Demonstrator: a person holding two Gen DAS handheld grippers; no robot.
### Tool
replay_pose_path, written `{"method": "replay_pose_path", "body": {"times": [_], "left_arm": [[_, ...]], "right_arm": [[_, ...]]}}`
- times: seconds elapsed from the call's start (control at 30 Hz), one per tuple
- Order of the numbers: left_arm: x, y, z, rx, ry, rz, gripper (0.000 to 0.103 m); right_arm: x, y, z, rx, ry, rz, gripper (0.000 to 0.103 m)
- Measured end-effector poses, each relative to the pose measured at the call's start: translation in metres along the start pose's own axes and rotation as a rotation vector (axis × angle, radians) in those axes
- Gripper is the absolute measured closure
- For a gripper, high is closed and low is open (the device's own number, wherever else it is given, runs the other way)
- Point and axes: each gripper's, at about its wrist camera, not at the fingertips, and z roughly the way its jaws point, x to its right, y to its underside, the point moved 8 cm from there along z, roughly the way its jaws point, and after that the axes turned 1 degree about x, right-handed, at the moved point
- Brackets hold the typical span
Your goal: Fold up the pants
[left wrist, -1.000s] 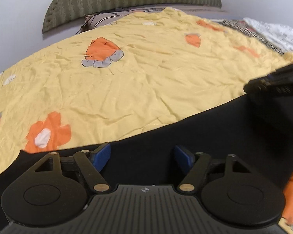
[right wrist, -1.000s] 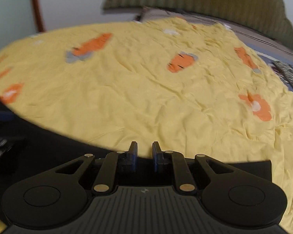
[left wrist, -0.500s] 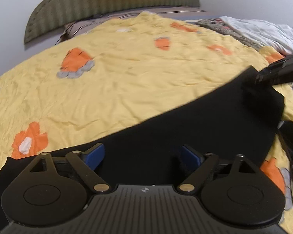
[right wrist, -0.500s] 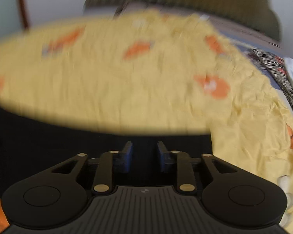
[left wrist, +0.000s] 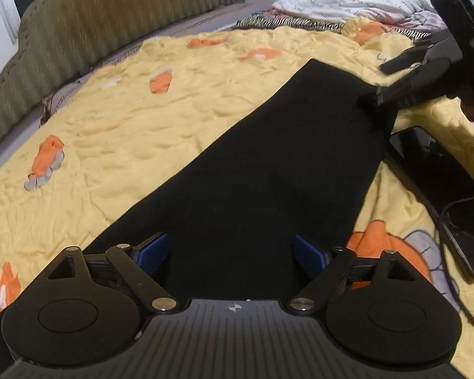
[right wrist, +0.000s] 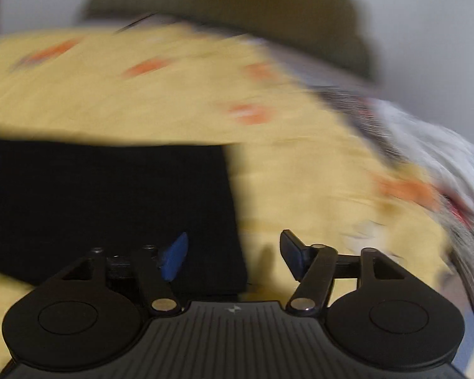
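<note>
The black pants (left wrist: 268,173) lie flat as a long strip on the yellow bedspread (left wrist: 126,132). My left gripper (left wrist: 230,252) is open, its blue pads over the near end of the pants. My right gripper (left wrist: 395,82) shows in the left wrist view at the far end of the pants. In the blurred right wrist view the right gripper (right wrist: 233,252) is open, its left pad over the pants (right wrist: 110,195) end and its right pad over the bedspread (right wrist: 300,189).
A green padded headboard (left wrist: 94,31) stands at the back. White and striped bedding (left wrist: 347,3) is piled at the far right. A dark flat device (left wrist: 442,183) with a cable lies on the bed right of the pants.
My right gripper has opened and let go of the pants end, and it is moving fast. My left gripper has swung so the pants now run away from it lengthwise.
</note>
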Motion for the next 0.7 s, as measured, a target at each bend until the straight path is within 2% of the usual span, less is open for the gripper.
{"method": "replay_pose_path", "body": {"times": [0.03,0.07,0.1,0.17,0.23,0.37,0.5,0.57,0.63,0.67,0.7], "left_arm": [[0.001,0.0,-0.005,0.003,0.02,-0.001,0.015],[-0.001,0.0,-0.01,0.012,0.038,-0.011,0.015],[-0.003,0.001,-0.014,0.019,0.047,-0.025,0.014],[-0.009,0.0,-0.02,0.025,0.036,-0.056,0.014],[-0.015,-0.004,-0.024,0.036,0.021,-0.089,0.014],[-0.022,-0.006,-0.034,0.052,0.034,-0.138,0.014],[-0.027,-0.005,-0.041,0.06,0.001,-0.128,0.014],[-0.031,-0.005,-0.042,0.067,-0.008,-0.139,0.014],[-0.034,-0.006,-0.04,0.06,0.005,-0.173,0.014],[-0.035,-0.007,-0.037,0.051,0.02,-0.195,0.014],[-0.036,-0.008,-0.036,0.047,0.035,-0.218,0.014]], "right_arm": [[0.023,0.003,-0.01,0.031,0.002,0.148,0.039],[0.039,0.008,-0.021,0.058,-0.045,0.3,0.037],[0.049,0.016,-0.028,0.064,-0.129,0.443,0.037],[0.052,0.037,-0.03,0.011,-0.321,0.661,0.037],[0.043,0.055,-0.024,-0.059,-0.432,0.798,0.037],[0.047,0.063,-0.016,-0.059,-0.511,0.989,0.037],[0.043,0.066,-0.014,-0.082,-0.605,1.143,0.039],[0.044,0.06,-0.004,-0.064,-0.562,1.136,0.043],[0.047,0.057,0.003,-0.044,-0.539,1.143,0.043],[0.047,0.053,0.006,-0.037,-0.527,1.128,0.047],[0.047,0.051,0.011,-0.036,-0.51,1.113,0.06]]}}
